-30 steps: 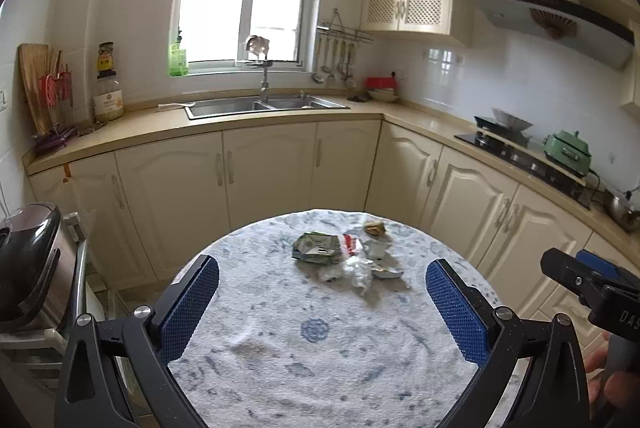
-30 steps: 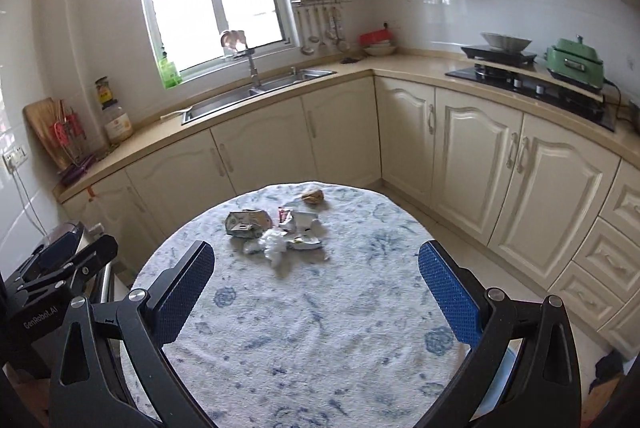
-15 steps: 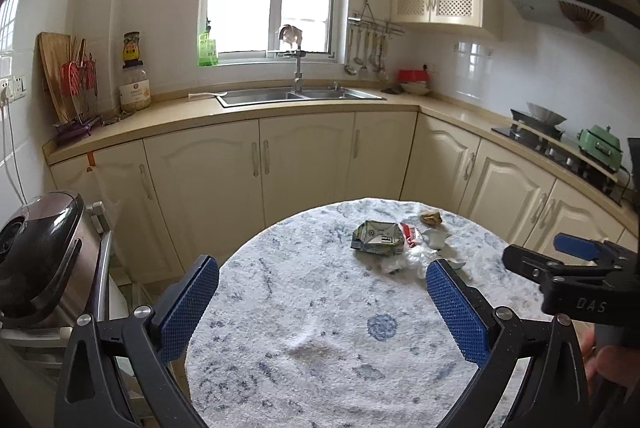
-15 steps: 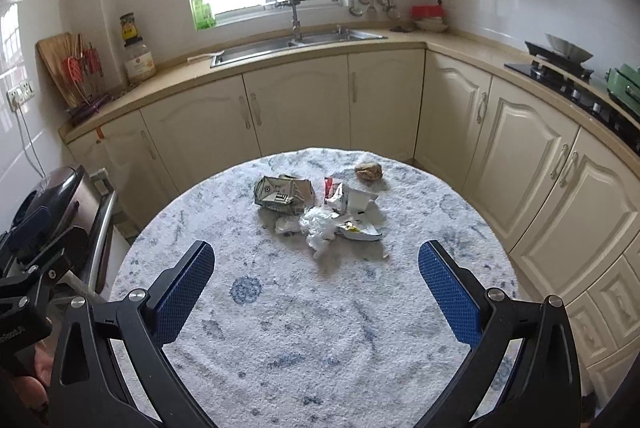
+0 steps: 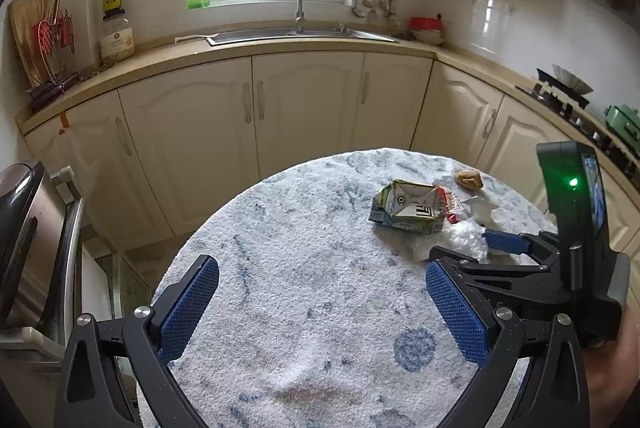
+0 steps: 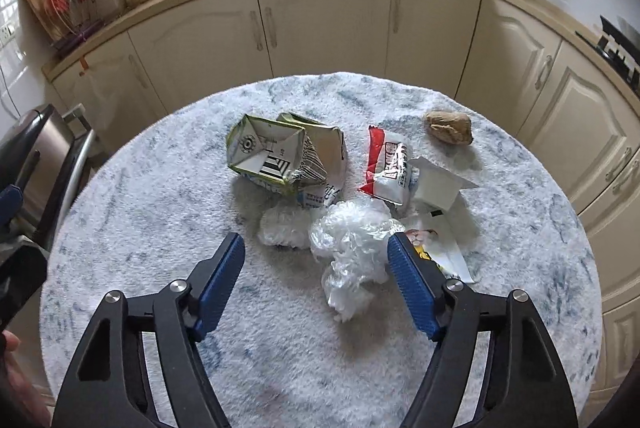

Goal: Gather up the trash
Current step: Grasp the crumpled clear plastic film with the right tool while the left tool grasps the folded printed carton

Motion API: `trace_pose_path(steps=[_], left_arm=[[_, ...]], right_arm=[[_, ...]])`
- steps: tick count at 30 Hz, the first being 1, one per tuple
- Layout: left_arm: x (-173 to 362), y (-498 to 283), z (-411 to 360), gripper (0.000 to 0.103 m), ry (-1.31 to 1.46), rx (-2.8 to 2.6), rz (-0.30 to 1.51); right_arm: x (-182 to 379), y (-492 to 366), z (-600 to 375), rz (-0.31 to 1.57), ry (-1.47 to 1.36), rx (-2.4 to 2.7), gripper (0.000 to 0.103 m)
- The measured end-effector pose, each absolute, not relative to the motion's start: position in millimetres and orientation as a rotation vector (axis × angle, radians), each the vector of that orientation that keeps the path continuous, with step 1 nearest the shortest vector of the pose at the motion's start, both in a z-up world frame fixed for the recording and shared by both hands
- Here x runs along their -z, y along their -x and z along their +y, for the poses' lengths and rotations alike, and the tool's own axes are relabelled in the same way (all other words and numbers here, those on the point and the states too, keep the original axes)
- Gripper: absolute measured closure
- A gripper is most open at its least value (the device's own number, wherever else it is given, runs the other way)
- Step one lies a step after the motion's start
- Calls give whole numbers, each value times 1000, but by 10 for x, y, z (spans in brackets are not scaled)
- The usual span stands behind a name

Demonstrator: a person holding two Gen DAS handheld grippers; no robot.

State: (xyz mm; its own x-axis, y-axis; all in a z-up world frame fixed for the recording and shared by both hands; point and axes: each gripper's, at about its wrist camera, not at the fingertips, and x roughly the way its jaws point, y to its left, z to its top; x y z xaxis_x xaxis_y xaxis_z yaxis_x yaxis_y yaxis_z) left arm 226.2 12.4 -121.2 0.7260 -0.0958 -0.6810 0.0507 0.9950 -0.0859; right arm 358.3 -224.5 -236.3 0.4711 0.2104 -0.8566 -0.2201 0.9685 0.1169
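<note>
A pile of trash lies on the round table [image 6: 160,196]: a crushed green-and-white carton [image 6: 280,156], a red-and-white wrapper [image 6: 388,164], a white paper piece [image 6: 436,186], crumpled clear plastic [image 6: 352,240] and a brown lump [image 6: 448,127]. My right gripper [image 6: 316,280] is open, low over the table, with the plastic between its fingers. My left gripper [image 5: 320,304] is open and empty over the table's near left part; the carton [image 5: 408,206] lies ahead to its right, and the right gripper's body [image 5: 560,268] shows at the right.
Cream kitchen cabinets [image 5: 304,108] and a counter with a sink [image 5: 300,34] curve behind the table. A dark appliance on a metal rack [image 5: 24,236] stands left of the table. A stove [image 5: 568,92] is at the right.
Both grippers have moved forward and down toward the table. The right gripper has come up to the trash pile and now straddles the crumpled plastic. Both stay open.
</note>
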Motion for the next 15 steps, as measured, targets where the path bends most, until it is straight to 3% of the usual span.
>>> trace_pose_path(steps=[5,7,10,15], left_arm=[[1367,-2598,49,1,57,88,789],[1407,-2716,-8,1,54,100,799],[1452,-2916,-130,1,39,118,806],[1502,-3268,-267,1,22,125,816]], right_arm=[[2547,-3615,-2304,1047,21,-272,52],[2529,-3605,-2385,1039,-14,-287,69],[2499,-3583,-2502,1029,-45,-296,75],[2453,-3565,-2539,1035,-45,-334,72]])
